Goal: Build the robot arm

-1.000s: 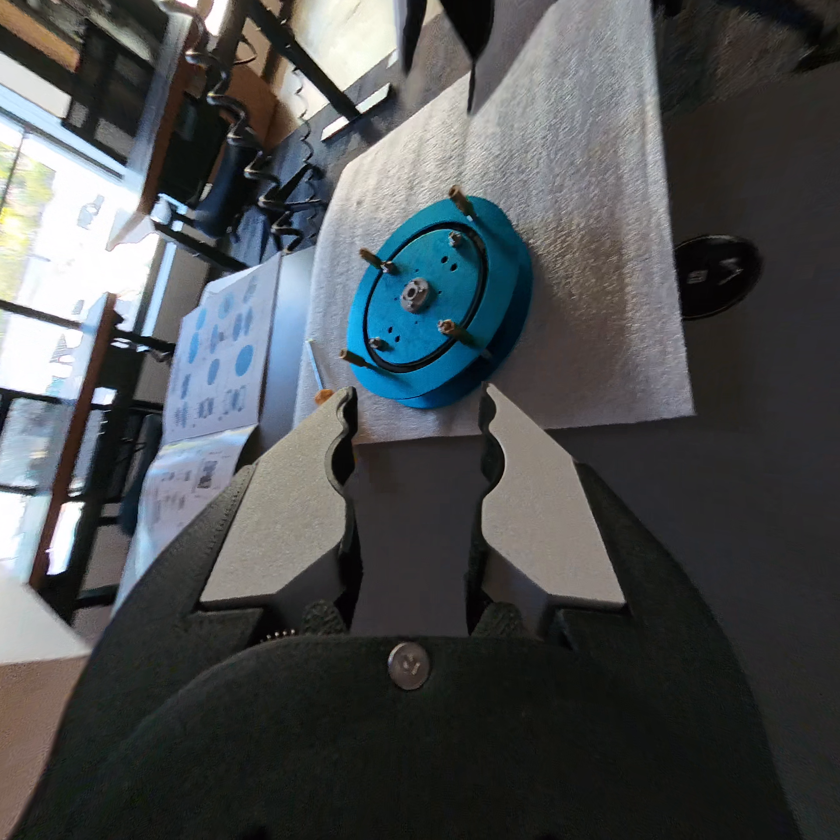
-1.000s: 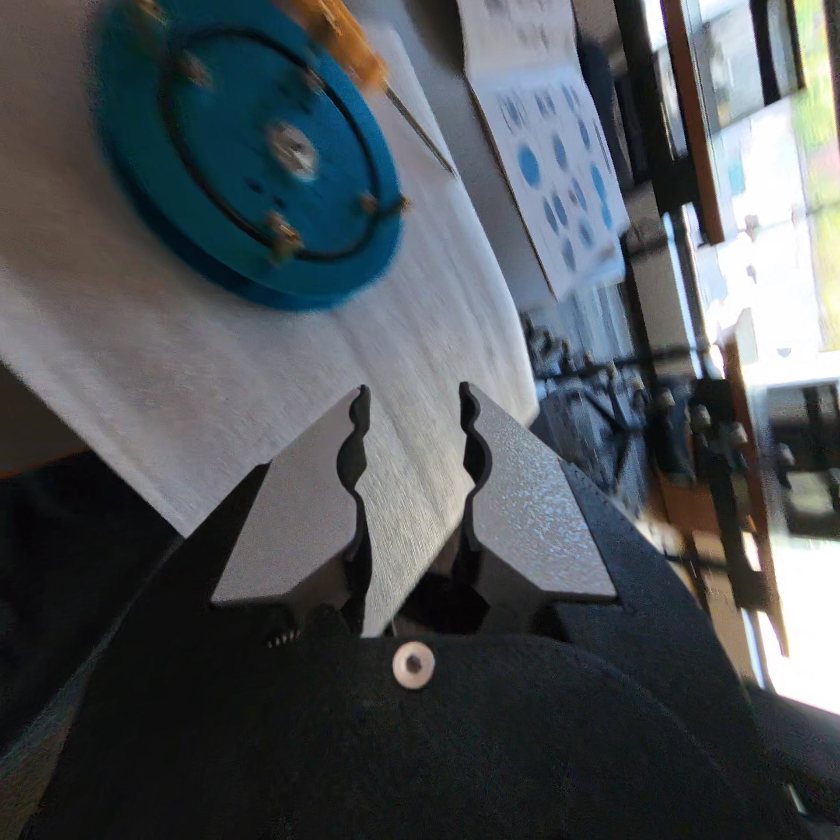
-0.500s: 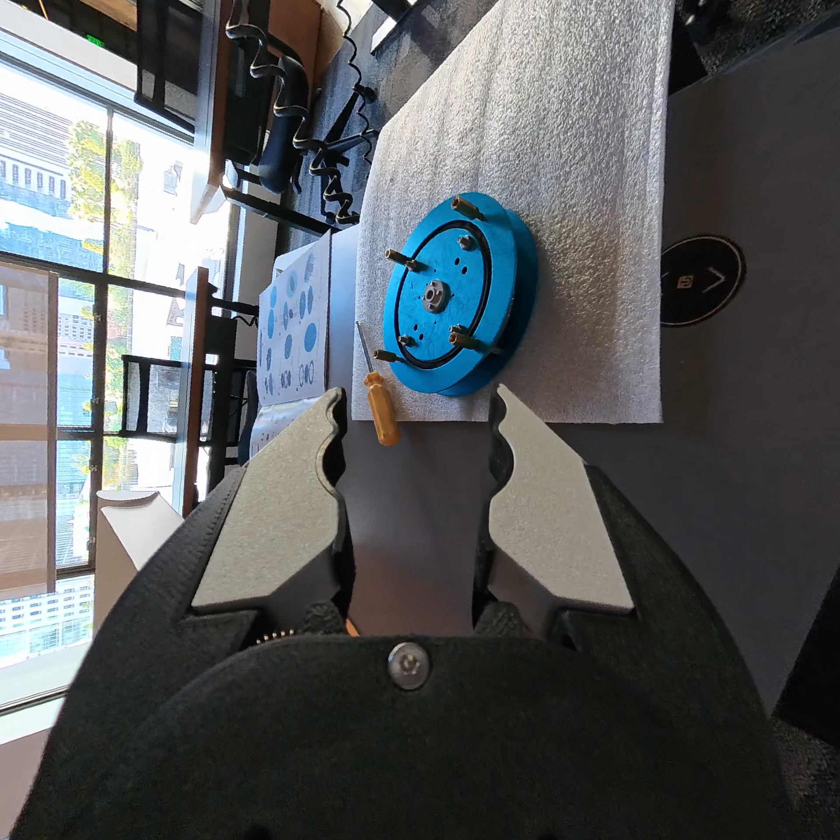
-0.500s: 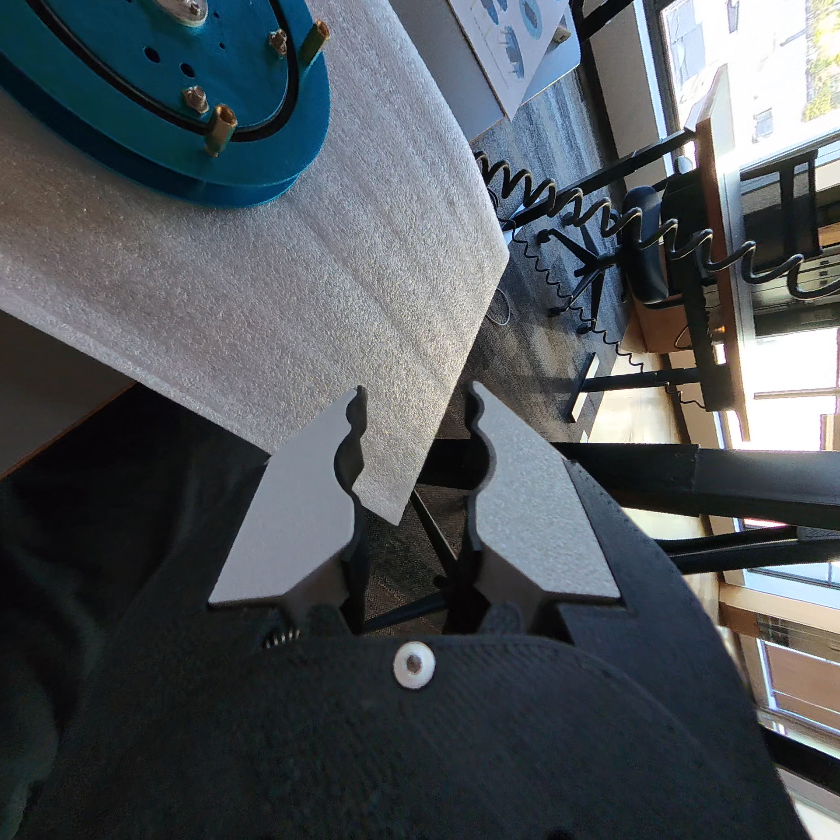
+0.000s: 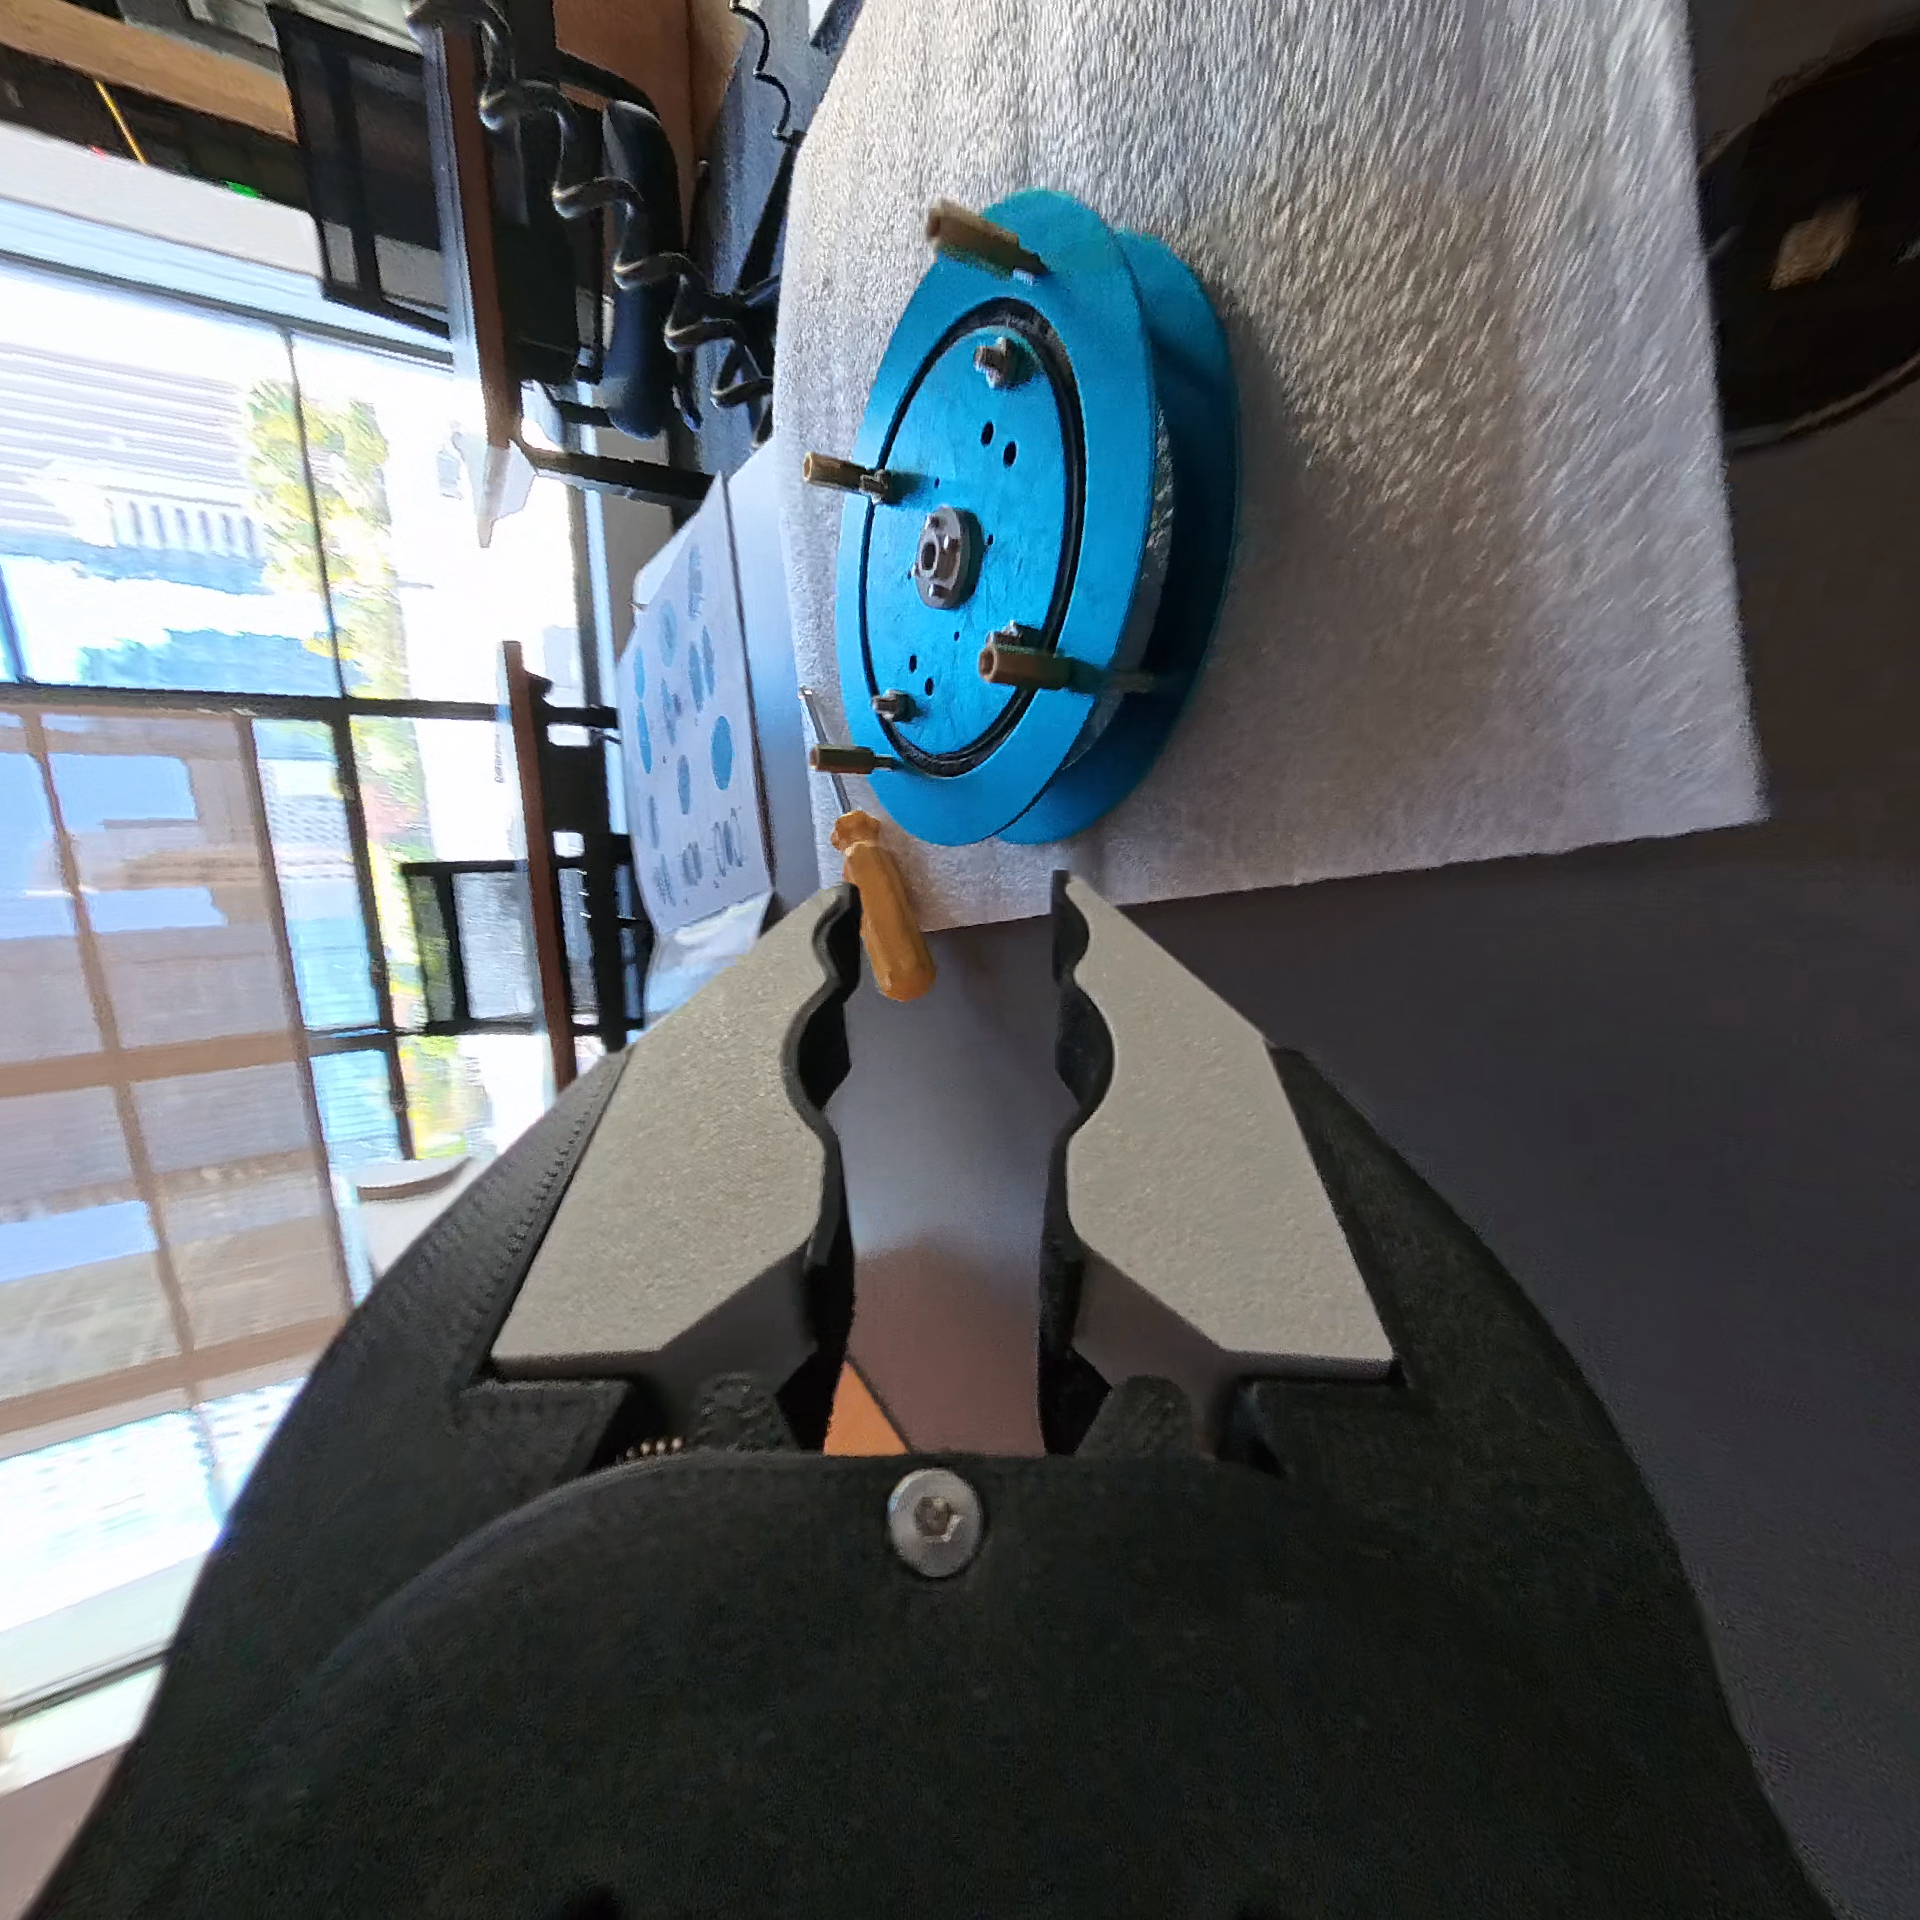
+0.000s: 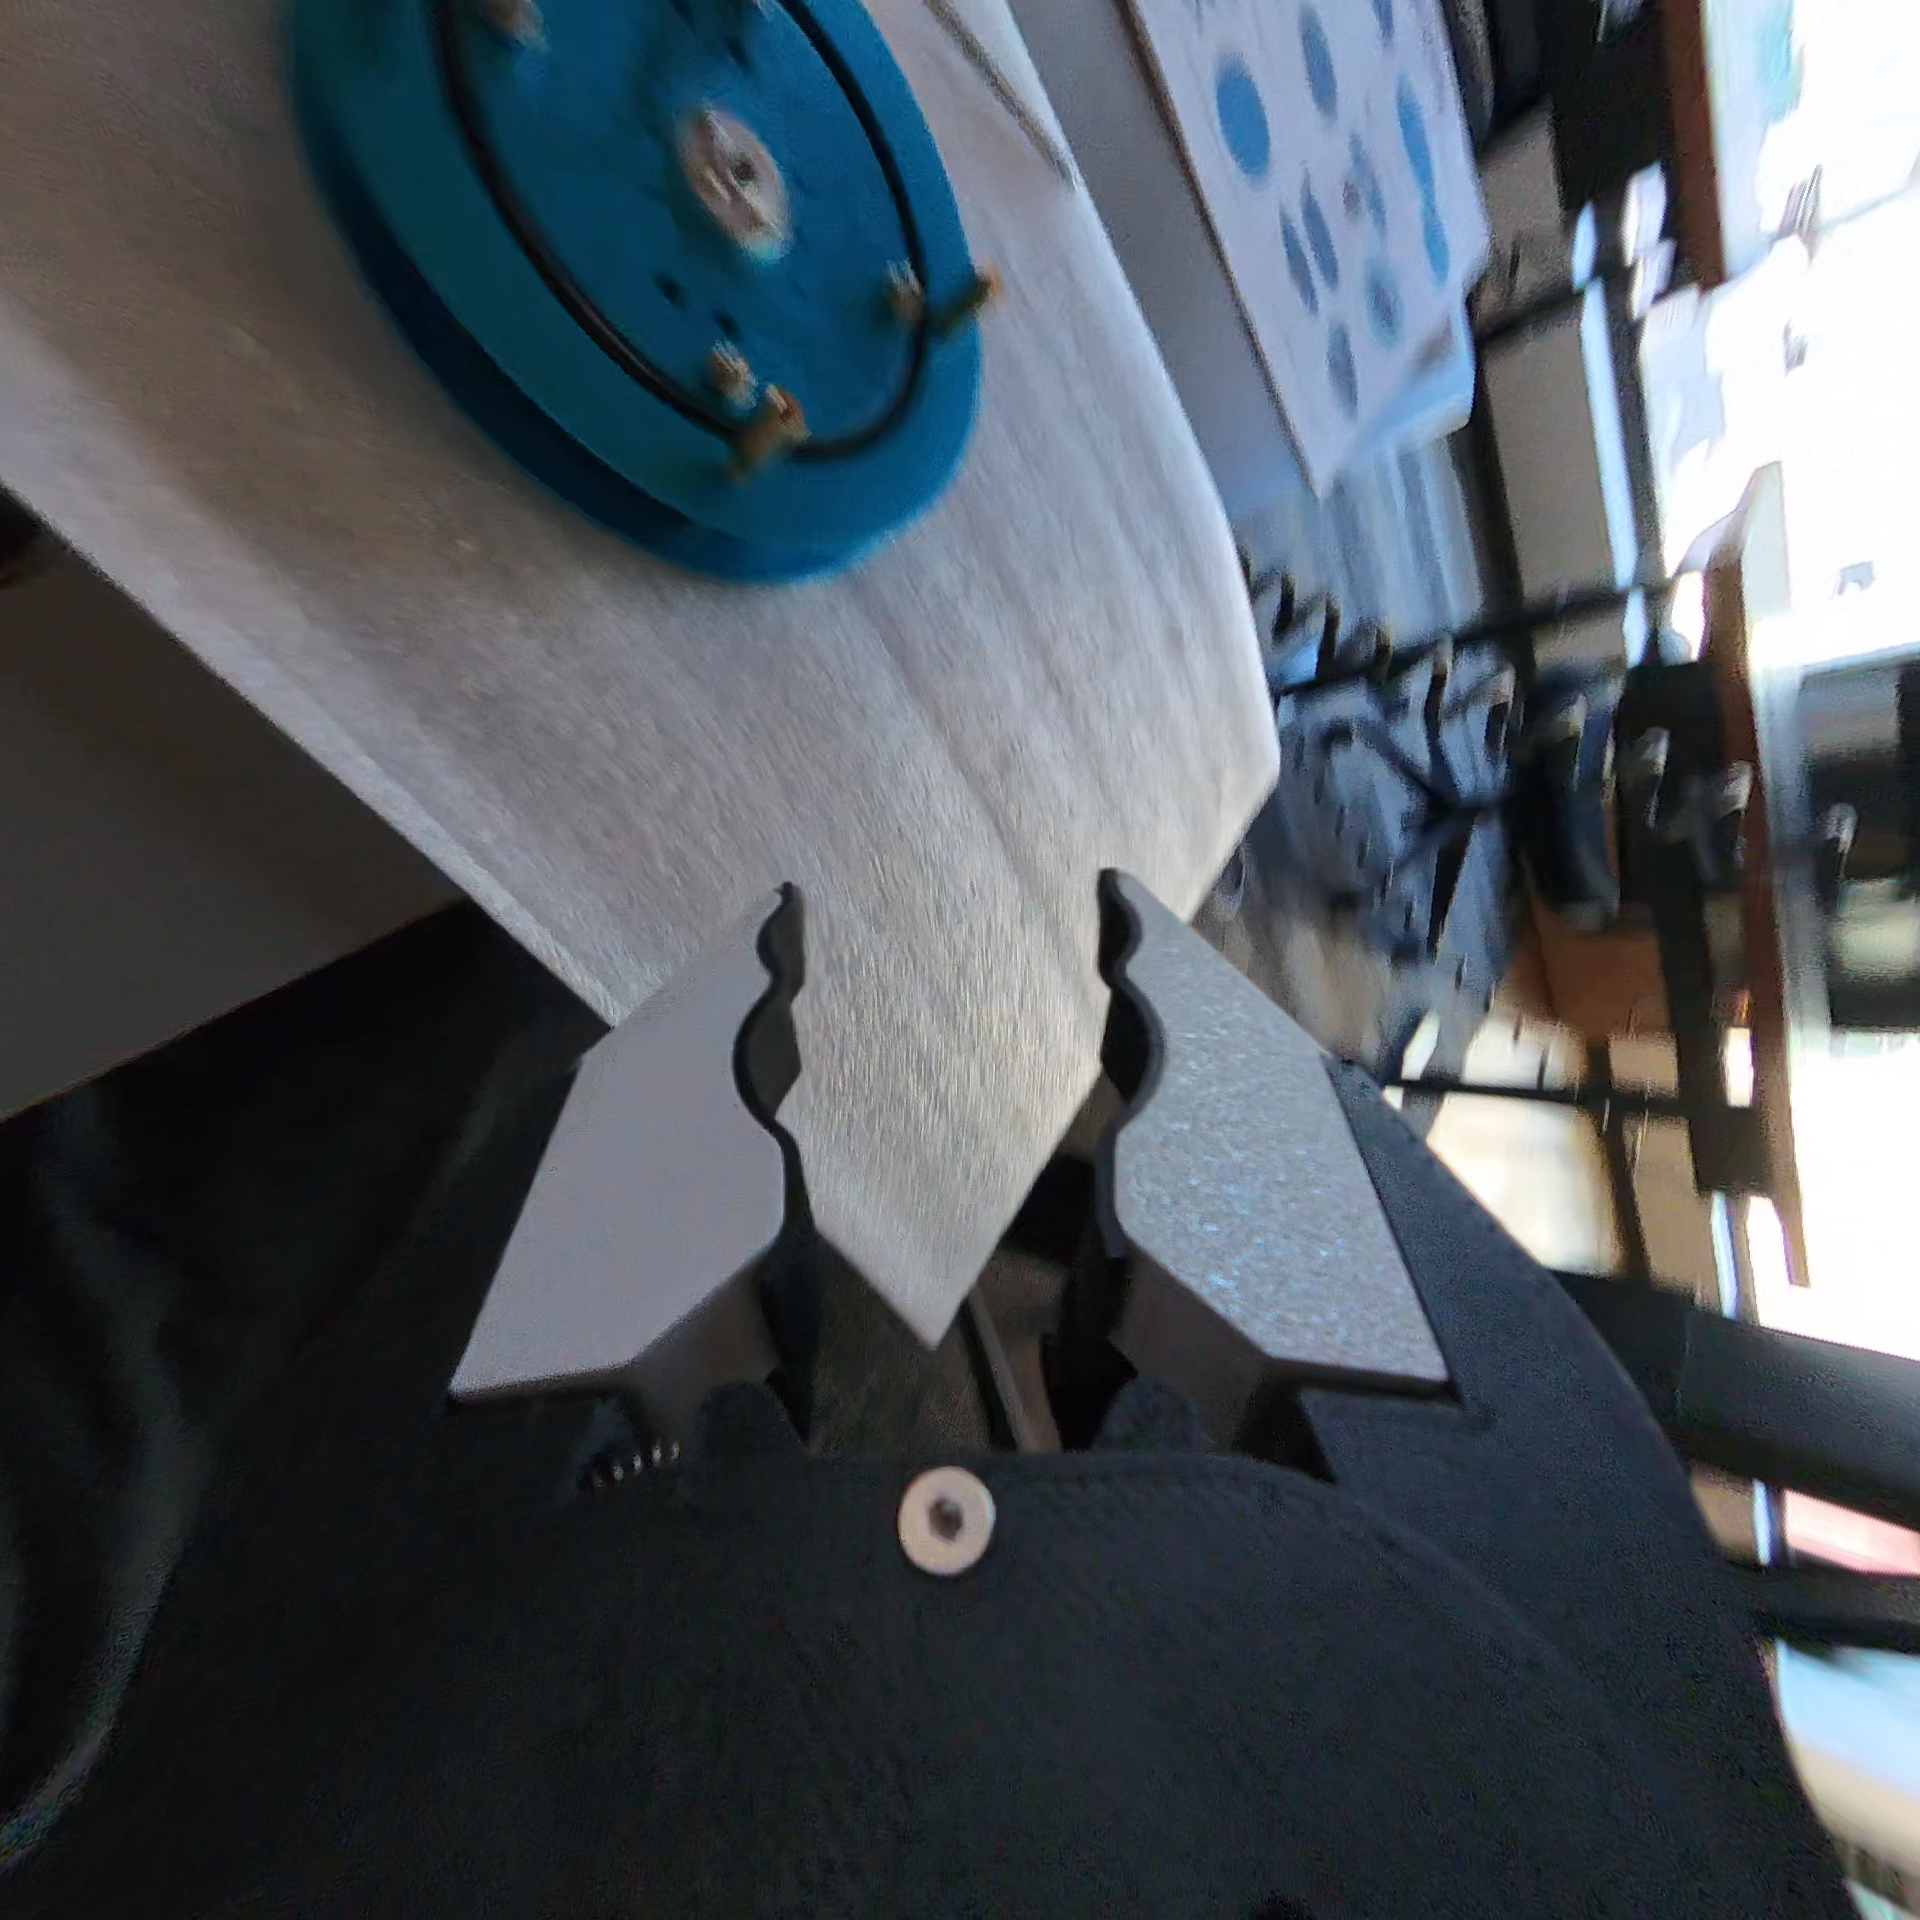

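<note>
only the left tool [image 5: 954, 902], empty, shows the orange screwdriver [image 5: 885, 933] clearly.

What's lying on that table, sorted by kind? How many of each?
Blue round plate: 1
Brass posts standing on the plate: 4
Orange-handled screwdriver: 1
White foam sheet: 1
Printed paper sheet with blue shapes: 1
Black round disc: 1
Total: 9

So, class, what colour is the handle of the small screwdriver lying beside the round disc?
Amber-orange; the screwdriver handle shows best in the left wrist view.
</note>
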`<action>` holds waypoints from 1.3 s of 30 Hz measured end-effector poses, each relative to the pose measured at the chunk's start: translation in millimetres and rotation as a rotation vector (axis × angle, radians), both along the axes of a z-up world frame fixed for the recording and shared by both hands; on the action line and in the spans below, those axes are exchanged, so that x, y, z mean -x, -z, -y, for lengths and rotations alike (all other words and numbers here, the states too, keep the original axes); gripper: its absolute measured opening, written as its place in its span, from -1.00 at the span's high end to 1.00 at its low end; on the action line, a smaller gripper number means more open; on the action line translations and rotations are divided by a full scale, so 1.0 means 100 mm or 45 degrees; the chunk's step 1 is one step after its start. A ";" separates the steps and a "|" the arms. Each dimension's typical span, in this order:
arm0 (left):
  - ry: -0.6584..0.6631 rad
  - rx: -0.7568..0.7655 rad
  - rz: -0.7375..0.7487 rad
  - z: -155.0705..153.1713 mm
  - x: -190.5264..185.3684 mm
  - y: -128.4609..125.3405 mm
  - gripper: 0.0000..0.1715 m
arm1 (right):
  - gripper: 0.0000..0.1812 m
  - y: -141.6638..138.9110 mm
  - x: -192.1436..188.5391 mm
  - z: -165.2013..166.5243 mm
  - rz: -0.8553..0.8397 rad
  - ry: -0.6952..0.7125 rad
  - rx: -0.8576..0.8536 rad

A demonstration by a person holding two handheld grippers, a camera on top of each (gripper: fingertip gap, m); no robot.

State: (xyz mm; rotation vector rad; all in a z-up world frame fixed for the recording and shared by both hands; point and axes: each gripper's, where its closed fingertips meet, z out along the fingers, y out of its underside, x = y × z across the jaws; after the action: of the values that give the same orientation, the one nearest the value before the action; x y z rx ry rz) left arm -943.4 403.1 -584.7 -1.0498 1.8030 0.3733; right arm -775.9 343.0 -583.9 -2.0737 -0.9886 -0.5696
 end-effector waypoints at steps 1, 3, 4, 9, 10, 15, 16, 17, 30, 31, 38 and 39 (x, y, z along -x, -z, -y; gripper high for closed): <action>0.023 -0.050 -0.019 -0.04 -0.01 -0.01 0.64 | 0.34 -0.03 0.09 -0.05 -0.005 -0.131 -0.068; 0.086 -0.114 -0.056 -0.06 -0.04 0.01 0.67 | 0.43 -0.03 0.25 -0.08 -0.020 -0.379 -0.192; 0.117 -0.126 -0.068 -0.06 -0.06 0.03 0.67 | 0.47 -0.01 0.32 -0.07 -0.036 -0.468 -0.219; 0.221 -0.199 -0.124 -0.06 -0.14 0.10 0.71 | 0.52 0.07 0.53 -0.18 -0.081 -0.590 -0.255; 0.247 -0.224 -0.141 -0.06 -0.15 0.11 0.74 | 0.55 0.08 0.56 -0.20 -0.065 -0.614 -0.264; 0.312 -0.314 -0.207 -0.07 -0.19 0.19 0.88 | 0.63 0.15 0.67 -0.27 -0.014 -0.689 -0.241; 0.316 -0.319 -0.201 -0.06 -0.20 0.20 0.88 | 0.66 0.15 0.68 -0.28 -0.023 -0.698 -0.242; 0.320 -0.333 -0.190 -0.07 -0.22 0.18 0.91 | 0.71 0.14 0.71 -0.29 -0.041 -0.713 -0.244; 0.229 -0.254 0.060 -0.14 -0.28 0.03 0.99 | 0.90 -0.01 0.67 -0.43 -0.238 -0.666 -0.308; 0.230 -0.255 0.069 -0.15 -0.28 0.02 1.00 | 0.90 -0.01 0.66 -0.43 -0.242 -0.668 -0.307; 0.162 -0.086 0.134 -0.23 -0.31 -0.04 1.00 | 0.92 -0.12 0.64 -0.52 -0.289 -0.676 -0.313; 0.148 -0.048 0.144 -0.25 -0.31 -0.05 1.00 | 0.92 -0.13 0.63 -0.55 -0.307 -0.671 -0.301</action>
State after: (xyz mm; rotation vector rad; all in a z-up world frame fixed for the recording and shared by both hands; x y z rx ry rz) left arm -911.9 428.0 -579.6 -0.9173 1.7396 0.2708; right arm -839.0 397.9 -570.8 -1.5435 -1.1979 -0.1479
